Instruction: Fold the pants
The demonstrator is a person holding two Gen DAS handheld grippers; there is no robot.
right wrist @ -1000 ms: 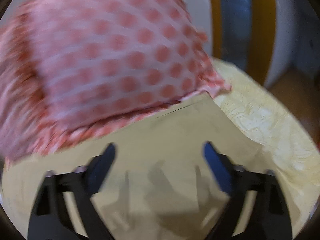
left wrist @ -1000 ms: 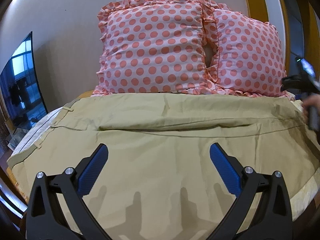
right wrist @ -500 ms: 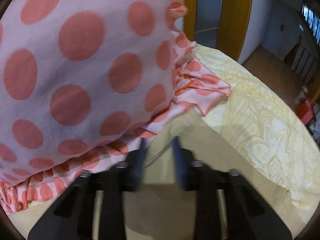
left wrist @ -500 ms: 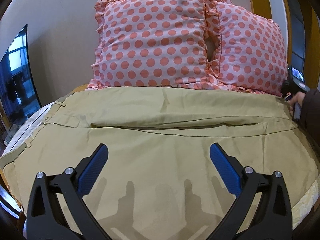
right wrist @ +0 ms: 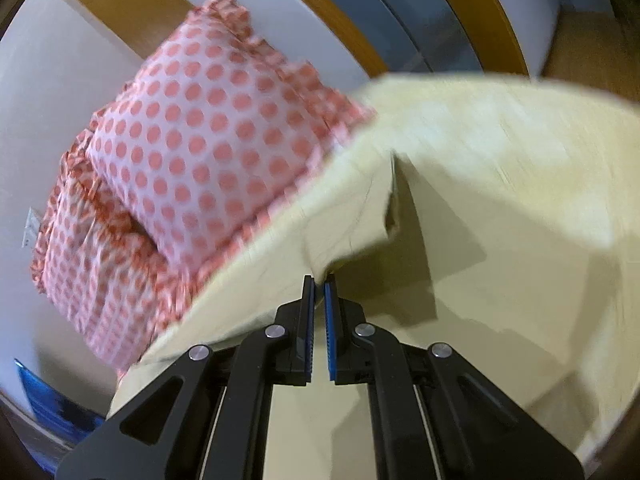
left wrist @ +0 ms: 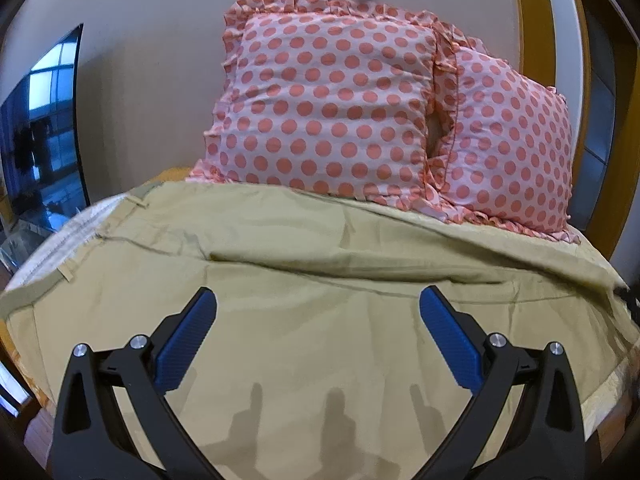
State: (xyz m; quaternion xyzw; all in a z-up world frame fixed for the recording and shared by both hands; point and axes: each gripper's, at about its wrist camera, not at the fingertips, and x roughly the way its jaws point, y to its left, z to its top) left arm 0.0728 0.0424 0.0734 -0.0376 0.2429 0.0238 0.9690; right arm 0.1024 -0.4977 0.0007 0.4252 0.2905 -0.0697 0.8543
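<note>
Khaki pants (left wrist: pixel 304 320) lie spread across the bed, waistband with belt loops at the left, legs running right. My left gripper (left wrist: pixel 318 312) hangs open and empty just above the middle of the fabric. My right gripper (right wrist: pixel 319 280) is shut on the edge of a pant leg (right wrist: pixel 352 224) and holds it lifted off the bed, the cloth draping down from the fingertips. In the left wrist view the far leg's right end is raised and a bit of the right gripper (left wrist: pixel 630 300) shows at the frame's right edge.
Two pink polka-dot pillows (left wrist: pixel 336 108) (right wrist: pixel 200 140) lean against the wall behind the pants. A cream patterned bedsheet (right wrist: pixel 520 160) lies under them. A dark TV screen (left wrist: pixel 40 132) stands at the left, a wooden door frame (left wrist: pixel 532 20) at the right.
My right gripper closed on the pant leg's edge near the pillows and lifted it, swinging the view. The left gripper stayed open, shifting slightly over the pants.
</note>
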